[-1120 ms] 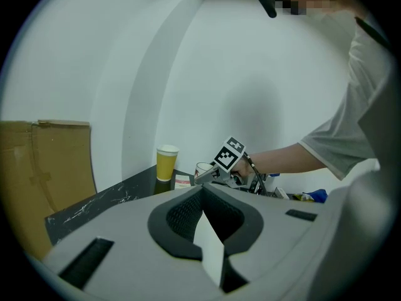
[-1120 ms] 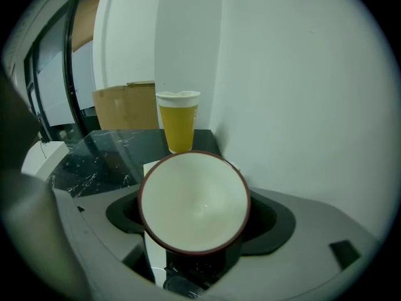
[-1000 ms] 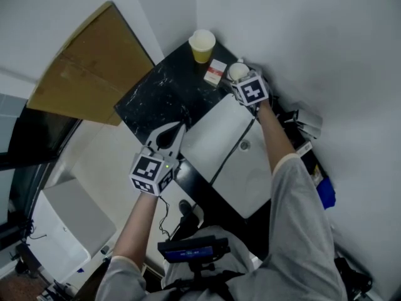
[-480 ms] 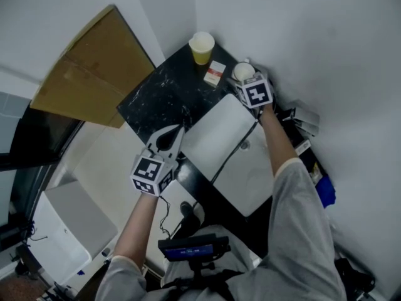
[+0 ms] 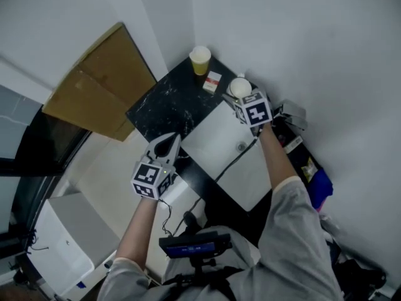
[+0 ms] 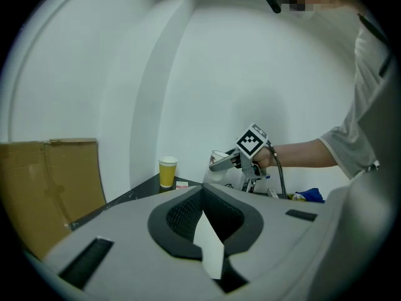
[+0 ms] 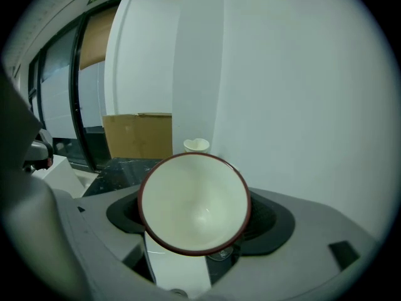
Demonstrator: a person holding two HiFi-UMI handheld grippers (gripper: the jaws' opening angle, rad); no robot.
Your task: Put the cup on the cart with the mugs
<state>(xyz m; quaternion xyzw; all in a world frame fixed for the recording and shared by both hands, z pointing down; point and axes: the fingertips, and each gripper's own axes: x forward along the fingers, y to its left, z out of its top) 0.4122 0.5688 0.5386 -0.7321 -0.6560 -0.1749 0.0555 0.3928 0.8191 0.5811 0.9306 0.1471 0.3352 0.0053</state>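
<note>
The cup (image 7: pixel 194 202) has come up off the counter (image 5: pixel 163 102) since a second ago, carried in my right gripper (image 5: pixel 242 99). Its fingers stand wide and clamp the cup's sides, with the mouth tipped back toward the gripper's camera. My left gripper (image 5: pixel 164 144) hangs further back with its fingers together and empty. A yellow paper cup (image 5: pixel 200 59) and a small box (image 5: pixel 212 81) sit beyond. The cup looks glazed, so I judge it stiff, slick and breakable. I'd grip the wall below the rim. No cart is in view.
</note>
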